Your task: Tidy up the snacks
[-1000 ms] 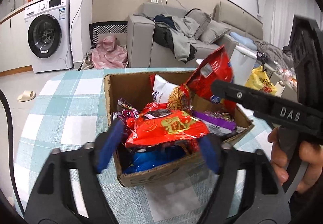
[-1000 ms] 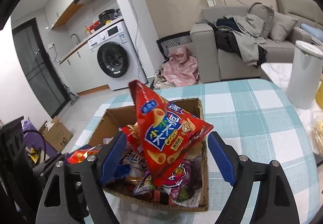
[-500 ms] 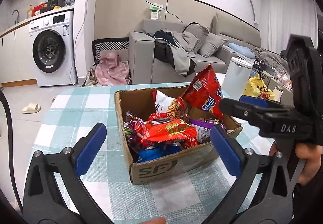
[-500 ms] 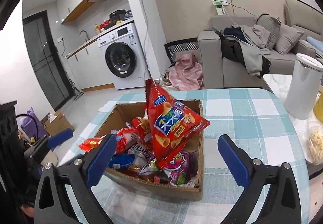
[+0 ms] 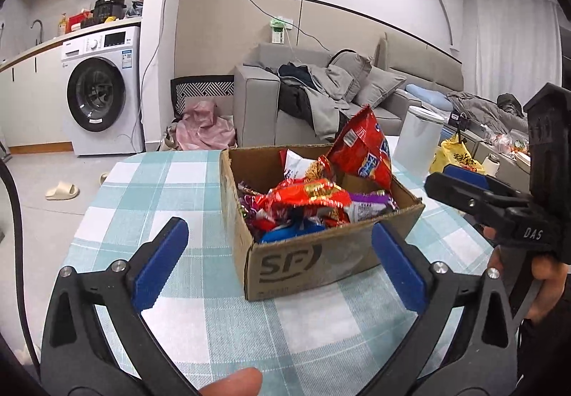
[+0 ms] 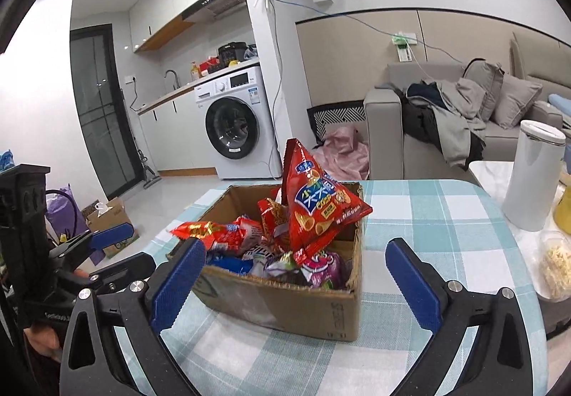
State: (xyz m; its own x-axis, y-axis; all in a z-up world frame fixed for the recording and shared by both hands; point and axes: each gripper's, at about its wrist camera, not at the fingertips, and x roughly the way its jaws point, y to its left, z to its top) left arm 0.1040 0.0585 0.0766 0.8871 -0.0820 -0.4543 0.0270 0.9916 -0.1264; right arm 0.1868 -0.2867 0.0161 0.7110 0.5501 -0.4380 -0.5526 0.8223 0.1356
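Note:
A cardboard box (image 5: 321,260) full of snack packets stands on the checked tablecloth; it also shows in the right wrist view (image 6: 285,303). A large red chip bag (image 5: 364,153) stands upright at its far right corner, also seen in the right wrist view (image 6: 314,203). A flat red packet (image 5: 307,194) lies on top of the pile. My left gripper (image 5: 280,262) is open and empty, in front of the box. My right gripper (image 6: 294,280) is open and empty, also short of the box; it appears at the right of the left wrist view (image 5: 474,192).
A white canister (image 6: 533,174) stands on the table right of the box, with a clear tub of snacks (image 6: 556,267) near it. A yellow bag (image 5: 455,157) lies beyond. Sofa (image 5: 321,103) and washing machine (image 5: 103,92) stand behind the table.
Both grippers let go of their packets, opened wide and pulled back from the box. The flat red packet and the tall chip bag stay in the box.

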